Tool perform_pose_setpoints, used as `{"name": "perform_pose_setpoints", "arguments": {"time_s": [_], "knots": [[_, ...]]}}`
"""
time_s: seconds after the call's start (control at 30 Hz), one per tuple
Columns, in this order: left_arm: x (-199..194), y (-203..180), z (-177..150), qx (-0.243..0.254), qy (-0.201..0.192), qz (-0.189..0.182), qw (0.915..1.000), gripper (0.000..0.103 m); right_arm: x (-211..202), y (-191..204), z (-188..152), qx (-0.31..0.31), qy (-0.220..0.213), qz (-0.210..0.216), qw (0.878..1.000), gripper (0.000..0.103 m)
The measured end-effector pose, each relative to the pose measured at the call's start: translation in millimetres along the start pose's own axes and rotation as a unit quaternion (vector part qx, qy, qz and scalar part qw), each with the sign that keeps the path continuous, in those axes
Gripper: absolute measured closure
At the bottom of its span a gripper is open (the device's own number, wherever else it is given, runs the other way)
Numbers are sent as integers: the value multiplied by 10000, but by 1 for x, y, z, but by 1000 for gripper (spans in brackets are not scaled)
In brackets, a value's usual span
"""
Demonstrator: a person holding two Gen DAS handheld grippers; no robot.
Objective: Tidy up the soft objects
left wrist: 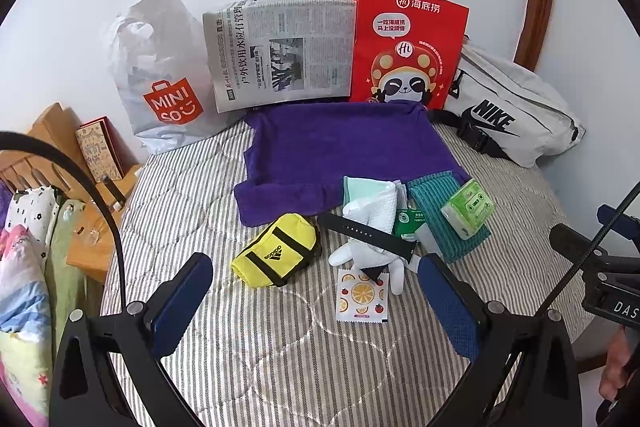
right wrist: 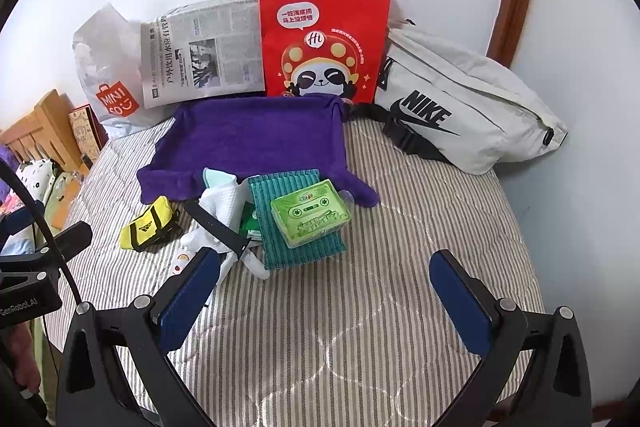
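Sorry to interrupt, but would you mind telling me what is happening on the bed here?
A person holds a gripper in each hand over a striped bed; the left gripper and right gripper are both open and empty. Small items sit jumbled at the near edge of a purple towel: a yellow pouch, a white cloth, a black strap, a teal cloth with a green tissue pack on it. Nothing is grasped.

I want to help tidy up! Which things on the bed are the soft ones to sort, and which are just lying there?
For the job: purple towel, teal cloth, white cloth, white glove, yellow pouch.

Just lying about: green tissue pack, black watch strap, fruit-print packet, newspaper, red paper bag, Nike bag, Miniso bag.
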State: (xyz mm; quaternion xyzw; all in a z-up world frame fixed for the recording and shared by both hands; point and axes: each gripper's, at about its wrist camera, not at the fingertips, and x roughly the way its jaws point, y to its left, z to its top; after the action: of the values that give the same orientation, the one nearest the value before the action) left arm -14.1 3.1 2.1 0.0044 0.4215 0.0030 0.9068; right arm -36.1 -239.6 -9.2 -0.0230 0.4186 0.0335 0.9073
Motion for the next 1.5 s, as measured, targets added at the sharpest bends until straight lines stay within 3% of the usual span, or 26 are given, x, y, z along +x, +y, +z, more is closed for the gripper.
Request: {"name": "perform_pose_setpoints", "arguments": {"time_s": [1.5], "knots": [[5,2,-4,-51,81,-42,9999,0,1,5,0,-73,35,-69,9999,0]]}}
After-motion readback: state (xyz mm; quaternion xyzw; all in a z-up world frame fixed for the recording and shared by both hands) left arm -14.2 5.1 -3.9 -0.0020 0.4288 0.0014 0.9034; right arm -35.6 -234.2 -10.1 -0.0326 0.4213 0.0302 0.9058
